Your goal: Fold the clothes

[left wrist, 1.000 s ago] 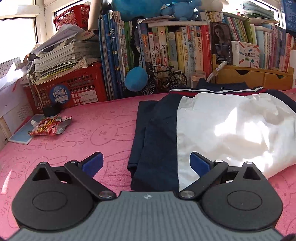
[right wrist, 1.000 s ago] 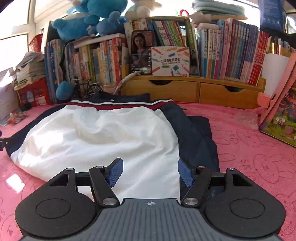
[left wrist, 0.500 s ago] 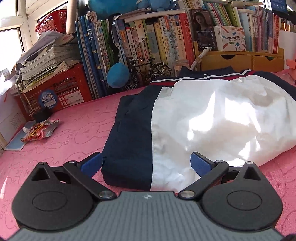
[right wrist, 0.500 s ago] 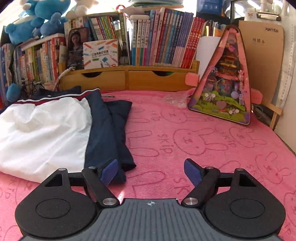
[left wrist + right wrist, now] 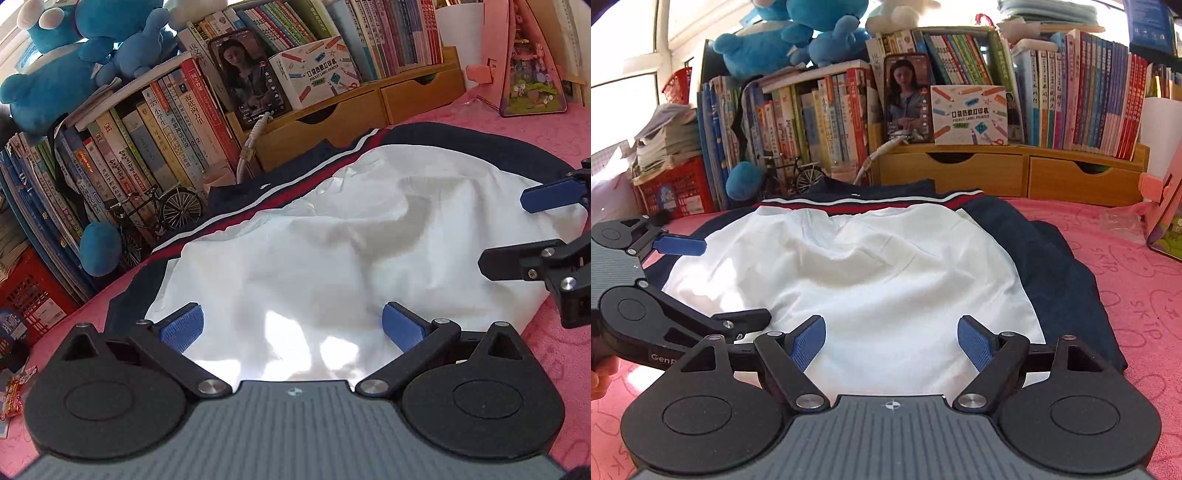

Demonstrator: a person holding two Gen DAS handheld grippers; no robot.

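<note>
A jacket with a white body (image 5: 332, 251) (image 5: 871, 273), navy sides and a red-and-white stripe lies flat on the pink blanket (image 5: 1137, 280), sleeves folded in. My left gripper (image 5: 291, 326) is open over the white panel's near left edge, holding nothing. It also shows in the right wrist view (image 5: 713, 280), at the jacket's left side. My right gripper (image 5: 892, 339) is open over the near hem of the white panel, empty. It shows at the right edge of the left wrist view (image 5: 532, 229).
Behind the jacket stand rows of books (image 5: 820, 122), a wooden drawer unit (image 5: 1008, 173), a model bicycle (image 5: 155, 218), blue plush toys (image 5: 48, 74) and a red basket (image 5: 676, 188). A pink toy house (image 5: 532, 62) stands at the right.
My left gripper has swung right and now faces the white panel. My right gripper has swung back left from the bare blanket to the jacket's near hem. Both stay open.
</note>
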